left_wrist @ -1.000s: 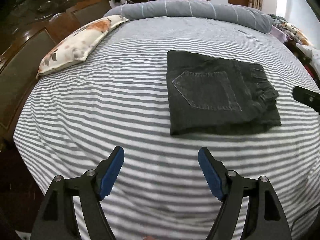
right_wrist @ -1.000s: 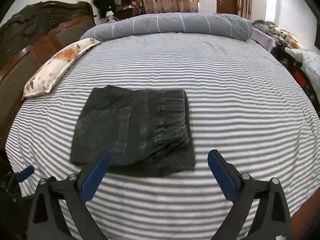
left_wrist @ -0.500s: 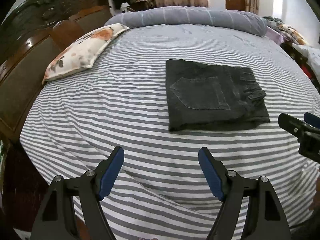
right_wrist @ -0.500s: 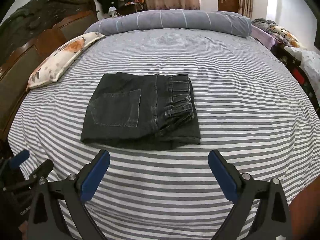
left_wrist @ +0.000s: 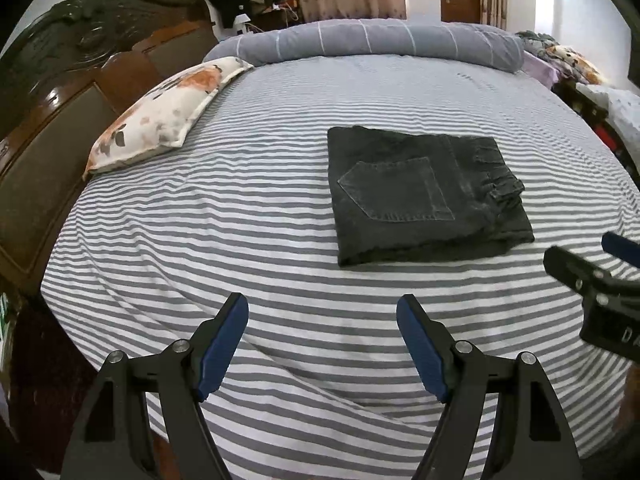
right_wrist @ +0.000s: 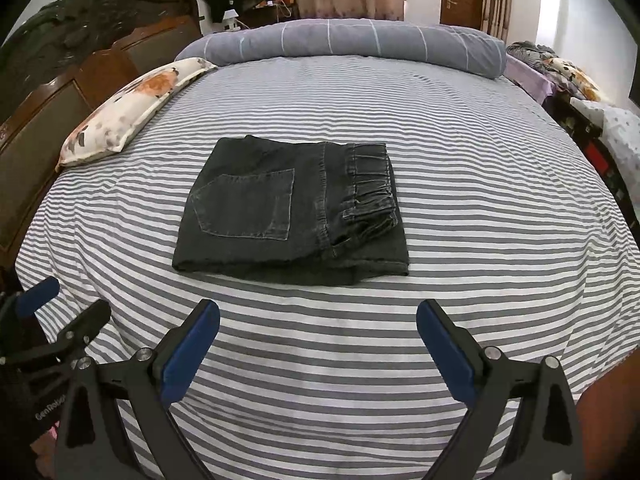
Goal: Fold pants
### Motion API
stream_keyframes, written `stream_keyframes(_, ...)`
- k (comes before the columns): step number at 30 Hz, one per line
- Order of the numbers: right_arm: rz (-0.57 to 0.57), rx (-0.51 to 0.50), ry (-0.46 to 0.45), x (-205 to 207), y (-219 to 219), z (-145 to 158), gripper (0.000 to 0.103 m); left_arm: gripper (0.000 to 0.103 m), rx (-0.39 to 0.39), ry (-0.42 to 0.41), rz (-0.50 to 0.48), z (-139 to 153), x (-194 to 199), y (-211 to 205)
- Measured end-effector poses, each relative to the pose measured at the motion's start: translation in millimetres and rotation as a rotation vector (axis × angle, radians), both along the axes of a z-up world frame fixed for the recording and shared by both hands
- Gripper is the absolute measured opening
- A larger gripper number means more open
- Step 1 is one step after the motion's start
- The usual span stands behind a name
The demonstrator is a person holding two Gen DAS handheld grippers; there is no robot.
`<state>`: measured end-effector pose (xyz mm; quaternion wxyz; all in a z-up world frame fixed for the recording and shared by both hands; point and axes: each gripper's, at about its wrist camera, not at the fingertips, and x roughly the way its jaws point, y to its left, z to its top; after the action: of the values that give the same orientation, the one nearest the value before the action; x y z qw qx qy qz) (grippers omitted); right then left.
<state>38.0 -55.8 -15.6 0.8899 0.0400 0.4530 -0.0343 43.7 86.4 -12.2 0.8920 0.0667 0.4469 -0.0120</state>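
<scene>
Your pants [right_wrist: 292,208] lie folded into a compact square mid-bed [right_wrist: 480,184], nearer its left side. Both hand-held grippers, left [left_wrist: 322,344] and right [right_wrist: 318,350], have backed away toward the near edge, jaws wide, holding nothing. Folding looks complete.

You're looking at dark charcoal denim pants [right_wrist: 288,208] on a grey-and-white striped sheet [right_wrist: 480,184]. Upper left, a cream pillow [left_wrist: 168,110] shows orange and grey blotches; along the top, a grey-blue bolster [left_wrist: 380,42] carries thin white checks.
</scene>
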Motion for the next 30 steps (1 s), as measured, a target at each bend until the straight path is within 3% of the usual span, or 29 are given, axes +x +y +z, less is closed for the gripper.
stream_keyframes(30, 0.033, -0.015, -0.005, -7.8, 11.6, -4.6, 0.098, 0.077, 0.031, -0.018, 0.008, -8.0, -2.3, -1.7)
